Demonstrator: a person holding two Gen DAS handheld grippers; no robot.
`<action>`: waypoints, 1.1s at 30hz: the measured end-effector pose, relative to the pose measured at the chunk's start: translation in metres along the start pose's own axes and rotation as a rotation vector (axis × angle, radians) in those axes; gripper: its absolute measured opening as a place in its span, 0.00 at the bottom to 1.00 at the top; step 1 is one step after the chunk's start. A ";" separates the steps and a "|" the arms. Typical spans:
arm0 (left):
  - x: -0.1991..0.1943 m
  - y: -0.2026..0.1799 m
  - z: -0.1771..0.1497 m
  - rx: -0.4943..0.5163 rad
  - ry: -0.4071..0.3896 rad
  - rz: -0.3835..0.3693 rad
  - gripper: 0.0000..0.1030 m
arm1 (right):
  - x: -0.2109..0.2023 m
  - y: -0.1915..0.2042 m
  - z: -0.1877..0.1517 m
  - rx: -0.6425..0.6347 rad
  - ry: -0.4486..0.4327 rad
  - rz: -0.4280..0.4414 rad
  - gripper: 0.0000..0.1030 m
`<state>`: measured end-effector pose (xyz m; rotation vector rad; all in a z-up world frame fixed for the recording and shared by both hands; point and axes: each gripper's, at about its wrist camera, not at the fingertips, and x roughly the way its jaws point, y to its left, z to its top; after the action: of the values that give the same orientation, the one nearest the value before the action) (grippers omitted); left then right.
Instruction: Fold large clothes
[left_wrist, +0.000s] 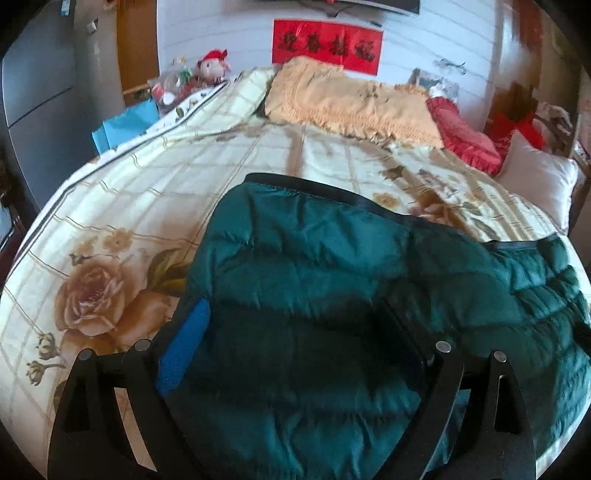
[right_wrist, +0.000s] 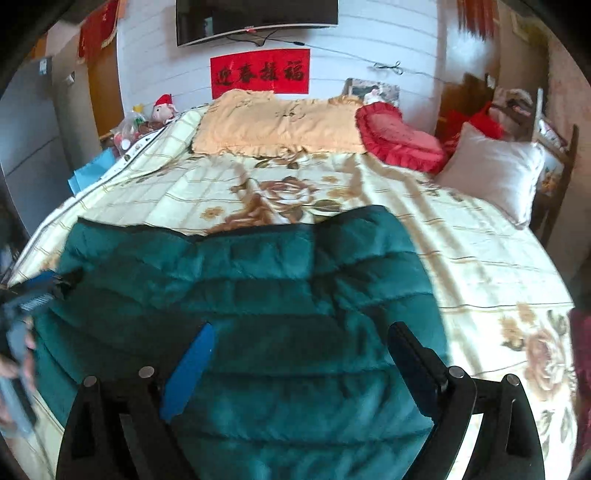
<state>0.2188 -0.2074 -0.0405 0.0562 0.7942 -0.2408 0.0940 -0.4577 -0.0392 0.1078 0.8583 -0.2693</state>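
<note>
**Green puffer jacket flat on the bed, both tools spread above it**

Behind everything you have a white wall with a red banner (right_wrist: 260, 71) carrying black characters and a dark screen (right_wrist: 256, 16) mounted above it. Below that the bed (right_wrist: 480, 258) fills both views, covered in a cream quilt printed with large tan roses. At its head lie a yellow fringed blanket (right_wrist: 280, 125), a red frilled cushion (right_wrist: 402, 140) and a white pillow (right_wrist: 491, 170) toward the right edge. A stuffed toy with a red hat (left_wrist: 214, 64) sits by the left side of the bed head, next to a clutter of small items, and a grey cabinet (left_wrist: 37, 88) stands further left.

Your green quilted jacket (left_wrist: 306, 295) lies spread on the near half of the bed, dark trim along its far edge. In the left wrist view it runs off to the right; in the right wrist view it reaches toward the left.

Your left tool (left_wrist: 306, 350) is spread wide over the jacket, its blue pad (left_wrist: 184, 350) at the garment's left edge; the fabric sits between the fingers without being pinched. Your right tool (right_wrist: 303, 365) is spread just as wide above the jacket, and nothing is clamped there either. At the left border of the right wrist view you can see your other hand (right_wrist: 14, 369) on the left tool's handle, blurred.
</note>
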 end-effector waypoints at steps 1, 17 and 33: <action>-0.005 -0.001 -0.002 0.004 -0.005 -0.010 0.89 | 0.002 -0.005 -0.002 0.005 0.006 -0.016 0.90; 0.021 -0.012 -0.015 0.067 0.046 0.010 0.91 | 0.016 -0.014 -0.003 0.048 0.053 -0.032 1.00; 0.009 -0.014 -0.022 0.050 0.036 0.031 0.91 | 0.019 0.030 -0.042 -0.008 0.109 -0.013 1.00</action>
<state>0.2062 -0.2191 -0.0614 0.1200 0.8223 -0.2307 0.0831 -0.4237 -0.0815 0.1103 0.9682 -0.2736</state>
